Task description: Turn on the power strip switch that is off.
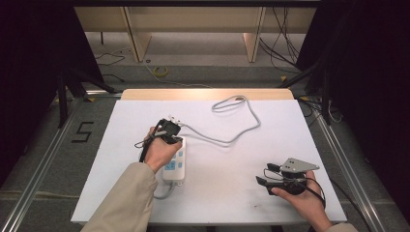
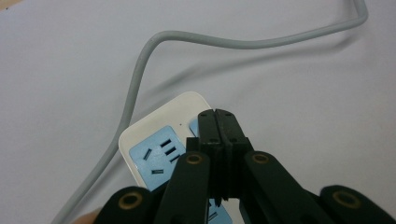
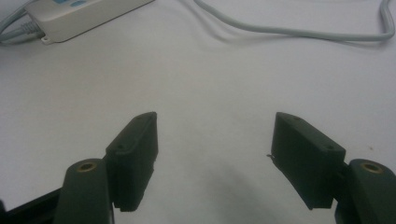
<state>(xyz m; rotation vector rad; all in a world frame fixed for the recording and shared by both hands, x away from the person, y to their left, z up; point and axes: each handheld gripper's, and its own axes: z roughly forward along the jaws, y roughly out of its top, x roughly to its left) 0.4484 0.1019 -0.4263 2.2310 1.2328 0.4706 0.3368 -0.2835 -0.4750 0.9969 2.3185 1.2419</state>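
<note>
I see the power strip (image 1: 174,164) lying flat on the white bench (image 1: 232,193), a little left of the middle. It is white with blue sockets on top. In the left gripper view its far end (image 2: 159,140) shows one blue socket with dark slots. A grey cord (image 1: 232,137) runs from the far end of the strip, goes right across the bench, bends back and ends in a loop near the far edge. Another short bit of grey cord comes out of the near end of the strip.

My left gripper (image 1: 169,129) is over the far end of the strip. Its two black jaws are pressed together with nothing between them. In the left gripper view the closed tip (image 2: 219,122) sits right over the top of the strip, beside the blue socket. I cannot tell if the tip touches the strip or just hangs above it.

My right gripper (image 1: 267,175) is well apart from the strip, near the front right of the bench. Its jaws stand wide open and hold nothing. In the right gripper view I see bare white bench between the two jaws (image 3: 215,154), with the strip and the cord far off at the top.

Past the bench is a grey floor (image 1: 203,72) with some cables on it.
</note>
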